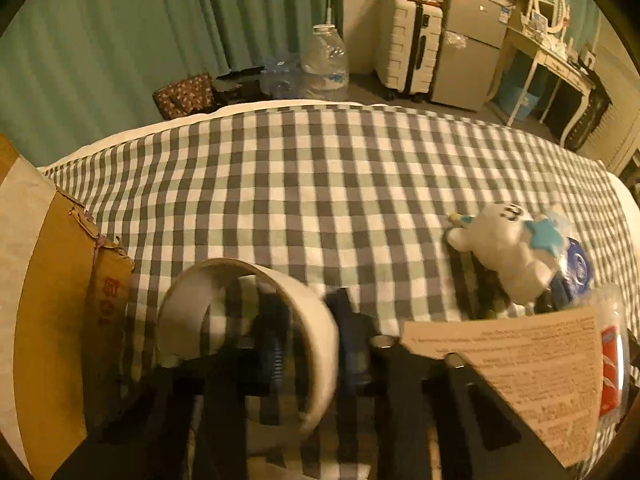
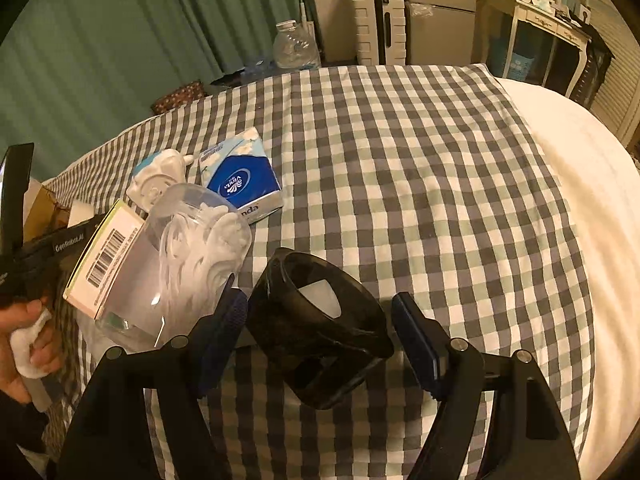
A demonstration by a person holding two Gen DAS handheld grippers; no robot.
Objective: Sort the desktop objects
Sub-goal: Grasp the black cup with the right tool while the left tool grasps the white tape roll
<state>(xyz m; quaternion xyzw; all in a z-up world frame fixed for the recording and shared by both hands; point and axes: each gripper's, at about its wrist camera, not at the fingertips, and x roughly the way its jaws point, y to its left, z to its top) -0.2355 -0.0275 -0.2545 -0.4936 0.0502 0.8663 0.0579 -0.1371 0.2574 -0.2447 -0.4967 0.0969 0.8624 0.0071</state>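
Left gripper [image 1: 316, 312] clamped on the wall of the white tape roll [image 1: 248, 320], one finger inside the ring, the other outside, jaws nearly together. Right gripper [image 2: 320, 328] held with jaws well apart around the black ring [image 2: 316, 320], left pad just beside its wall, right pad clear of it, no press visible.

Checked cloth [image 1: 320, 184] spread wide under everything, grey, pale green and white squares, mostly bare across its far half.

Cardboard box [image 1: 60, 280] standing at the cloth's left edge, flap torn, just beside the tape roll.

Clear tub [image 2: 180, 264] lying tilted on the cloth's near left part, full of white cotton swabs, paper label with a barcode on its end, just left of the black ring.

Tissue pack [image 2: 240, 184] flat on the cloth beyond the tub, blue and white, touching or nearly touching the tub's rim; cannot tell which.

Plush toy [image 1: 508, 248] on its side on the cloth, white with a blue star, against the tissue pack.

White tape roll upright on its edge on the cloth's near left part.

Black ring tilted on the cloth near its front, open mouth facing up and away.

Hand [image 2: 20, 344] at the cloth's left margin, wrapped round the left gripper's handle.
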